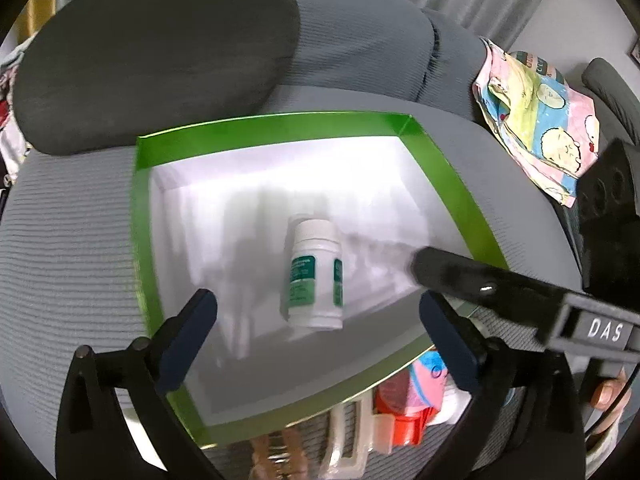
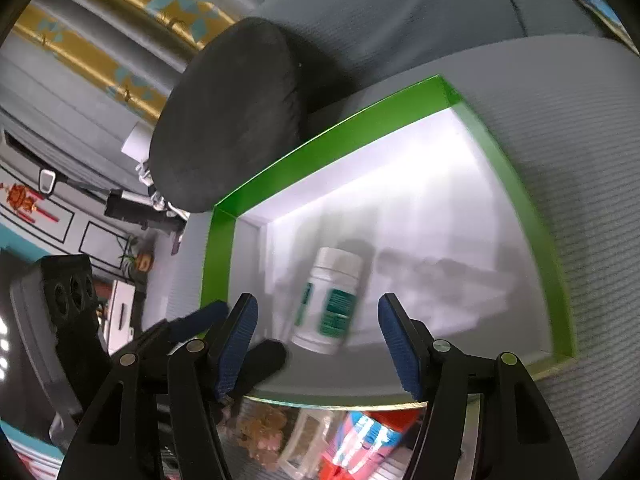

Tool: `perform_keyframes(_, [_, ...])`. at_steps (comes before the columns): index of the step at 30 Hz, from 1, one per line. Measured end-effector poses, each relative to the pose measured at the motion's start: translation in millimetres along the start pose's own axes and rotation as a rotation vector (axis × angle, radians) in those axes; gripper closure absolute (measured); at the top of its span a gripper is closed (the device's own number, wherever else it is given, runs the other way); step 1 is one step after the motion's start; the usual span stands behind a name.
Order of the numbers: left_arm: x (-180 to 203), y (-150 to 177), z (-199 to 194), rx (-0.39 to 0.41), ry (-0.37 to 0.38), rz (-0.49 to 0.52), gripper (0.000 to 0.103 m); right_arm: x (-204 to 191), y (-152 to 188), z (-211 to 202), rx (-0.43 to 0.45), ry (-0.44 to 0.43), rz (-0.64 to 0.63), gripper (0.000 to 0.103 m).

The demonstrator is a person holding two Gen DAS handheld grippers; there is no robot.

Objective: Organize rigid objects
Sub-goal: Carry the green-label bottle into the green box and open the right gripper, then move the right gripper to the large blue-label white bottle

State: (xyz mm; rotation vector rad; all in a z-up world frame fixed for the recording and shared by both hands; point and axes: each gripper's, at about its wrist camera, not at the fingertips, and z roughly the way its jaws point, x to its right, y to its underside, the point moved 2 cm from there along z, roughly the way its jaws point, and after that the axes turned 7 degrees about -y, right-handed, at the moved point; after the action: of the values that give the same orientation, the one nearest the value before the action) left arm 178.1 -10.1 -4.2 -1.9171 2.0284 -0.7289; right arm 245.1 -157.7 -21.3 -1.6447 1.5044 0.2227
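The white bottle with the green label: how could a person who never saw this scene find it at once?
Look at the grey sofa seat, where a shallow green-rimmed box lies. Inside it, on the white floor, is the white bottle. It is the only object in the box, with a white cap and green label.

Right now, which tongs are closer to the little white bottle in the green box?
Probably the right tongs: the bottle lies just ahead, between their open tips. The left tongs are also open around the bottle, a bit farther back, it seems.
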Motion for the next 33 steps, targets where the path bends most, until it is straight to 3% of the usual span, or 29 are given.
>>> perform_keyframes(11, [-33.1, 23.2, -40.7, 0.045, -0.082, -0.030, 0.001, -6.2, 29.0, -62.1, 0.080, 0.069, -0.093, 0.038])
perform_keyframes(25, [-65.7, 80.7, -79.7, 0.053, -0.085, -0.113, 0.001, -29.6, 78.8, -80.3, 0.034, 0.029, -0.147, 0.038])
perform_keyframes(33, [-47.3, 113.5, -81.6, 0.035, -0.048, -0.099, 0.001, -22.3, 97.5, -95.8, 0.043, 0.071, -0.143, 0.038])
